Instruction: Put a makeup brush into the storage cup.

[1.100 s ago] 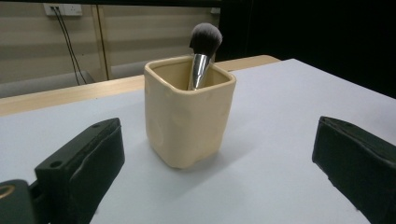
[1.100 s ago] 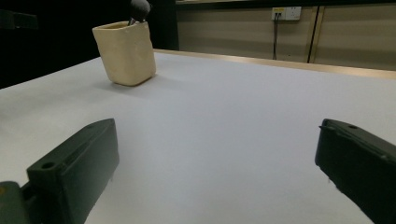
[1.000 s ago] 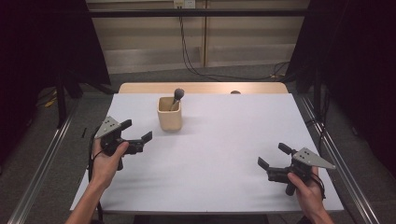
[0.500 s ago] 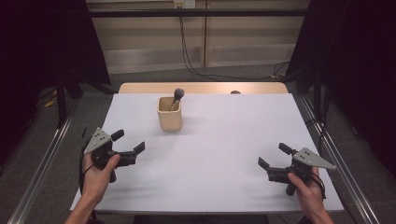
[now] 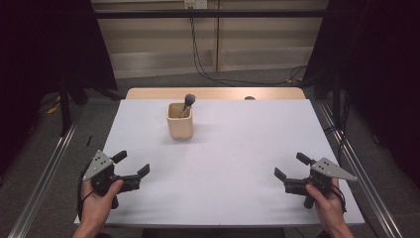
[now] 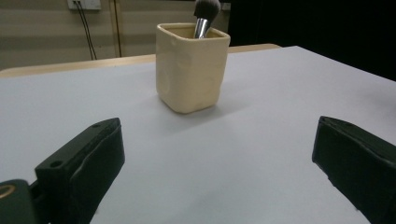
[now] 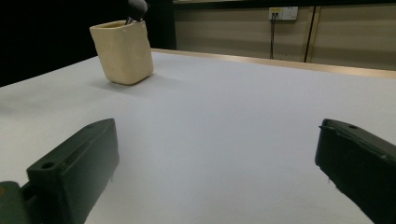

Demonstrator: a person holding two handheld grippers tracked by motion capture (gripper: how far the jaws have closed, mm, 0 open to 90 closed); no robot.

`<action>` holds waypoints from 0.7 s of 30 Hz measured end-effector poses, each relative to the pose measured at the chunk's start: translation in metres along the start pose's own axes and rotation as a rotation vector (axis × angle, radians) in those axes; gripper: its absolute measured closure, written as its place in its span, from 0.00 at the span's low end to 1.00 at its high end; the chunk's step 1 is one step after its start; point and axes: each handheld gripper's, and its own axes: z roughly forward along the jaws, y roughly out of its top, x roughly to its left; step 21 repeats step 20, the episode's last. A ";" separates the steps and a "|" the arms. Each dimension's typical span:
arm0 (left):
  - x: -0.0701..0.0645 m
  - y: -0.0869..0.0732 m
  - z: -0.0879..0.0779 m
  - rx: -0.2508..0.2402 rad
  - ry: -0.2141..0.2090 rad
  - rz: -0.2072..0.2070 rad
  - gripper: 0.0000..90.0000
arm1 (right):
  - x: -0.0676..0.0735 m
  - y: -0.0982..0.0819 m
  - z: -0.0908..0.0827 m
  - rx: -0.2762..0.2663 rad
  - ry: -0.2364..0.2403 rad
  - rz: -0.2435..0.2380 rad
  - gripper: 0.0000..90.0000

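Note:
A cream square cup (image 5: 180, 120) (image 6: 192, 66) (image 7: 123, 45) stands upright at the back middle-left of the white table (image 5: 237, 148). A dark-headed brush (image 5: 188, 101) (image 6: 205, 14) (image 7: 136, 8) leans inside it. My left gripper (image 5: 131, 164) (image 6: 219, 172) rests near the table's front left corner, open and empty, pointing toward the cup. At the front right my right gripper (image 5: 291, 167) (image 7: 219, 172) sits low over the table, also open with nothing between its jaws.
A wooden strip (image 5: 213, 93) runs along the table's far edge, with a small dark object (image 5: 249, 98) on it. Metal rails (image 5: 44, 173) flank the table on both sides. Cables (image 5: 198, 54) hang down the back wall.
My left gripper has drawn back from beside the cup toward the front left corner of the table, staying open. The right gripper has kept its place.

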 end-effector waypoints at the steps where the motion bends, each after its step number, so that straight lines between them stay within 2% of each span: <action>1: -0.001 -0.002 -0.002 0.007 0.004 0.002 0.03 | 0.000 0.000 0.000 -0.001 0.000 0.001 0.00; 4: -0.002 -0.008 -0.006 0.032 0.029 0.033 0.03 | -0.001 0.000 0.000 0.005 -0.002 0.004 0.00; 11: -0.003 -0.012 -0.013 0.008 0.017 0.019 0.03 | -0.001 0.000 0.000 0.003 0.000 0.000 0.00; 14: -0.003 -0.014 -0.014 0.017 0.019 0.028 0.03 | -0.001 0.000 0.000 0.002 0.000 -0.002 0.00; 17: -0.003 -0.015 -0.014 0.013 0.017 0.013 0.03 | -0.002 0.000 0.000 0.000 0.001 -0.004 0.00; 21: -0.004 -0.014 -0.014 0.012 0.031 0.030 0.03 | -0.002 0.000 0.000 -0.002 -0.003 -0.001 0.00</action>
